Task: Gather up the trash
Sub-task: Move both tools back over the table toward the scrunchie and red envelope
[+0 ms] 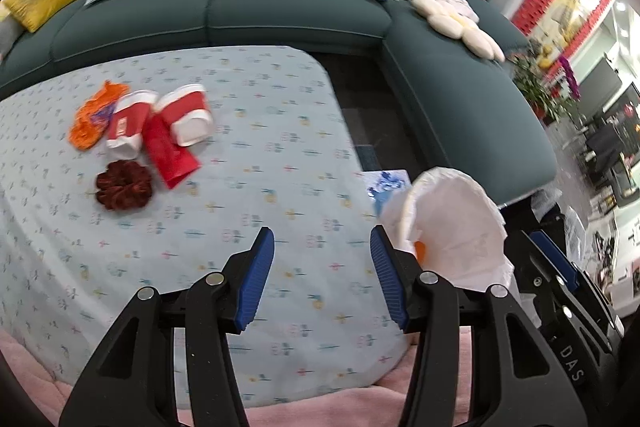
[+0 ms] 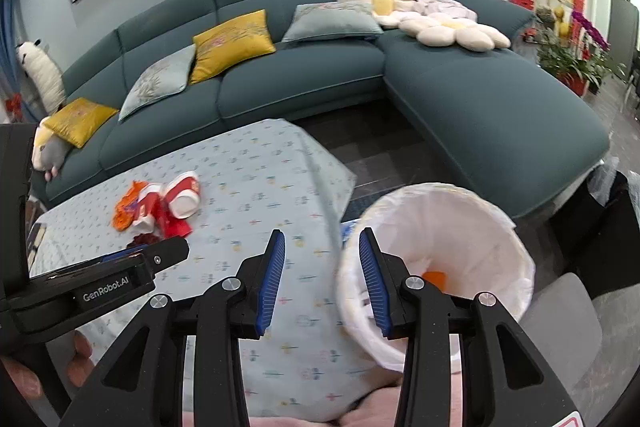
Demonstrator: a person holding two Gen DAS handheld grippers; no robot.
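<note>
A pile of trash lies on the table's far left: two red-and-white paper cups (image 1: 182, 115) (image 2: 183, 195), a red packet (image 1: 170, 157), an orange wrapper (image 1: 96, 115) (image 2: 128, 207) and a dark red scrunchie-like thing (image 1: 124, 185). A bin lined with a white bag (image 2: 460, 235) (image 1: 460, 227) stands at the table's right edge, with something orange inside (image 2: 434, 277). My left gripper (image 1: 322, 279) is open and empty above the table, near the bin. My right gripper (image 2: 322, 285) is open and empty, its right finger over the bin's rim.
The table has a pale blue patterned cloth (image 1: 260, 107) (image 2: 256, 187). A teal corner sofa (image 1: 288, 3) (image 2: 480, 95) with cushions and plush toys wraps behind and to the right. Dark floor (image 2: 384, 151) lies between. Pink fabric (image 1: 320, 403) lies at the near edge.
</note>
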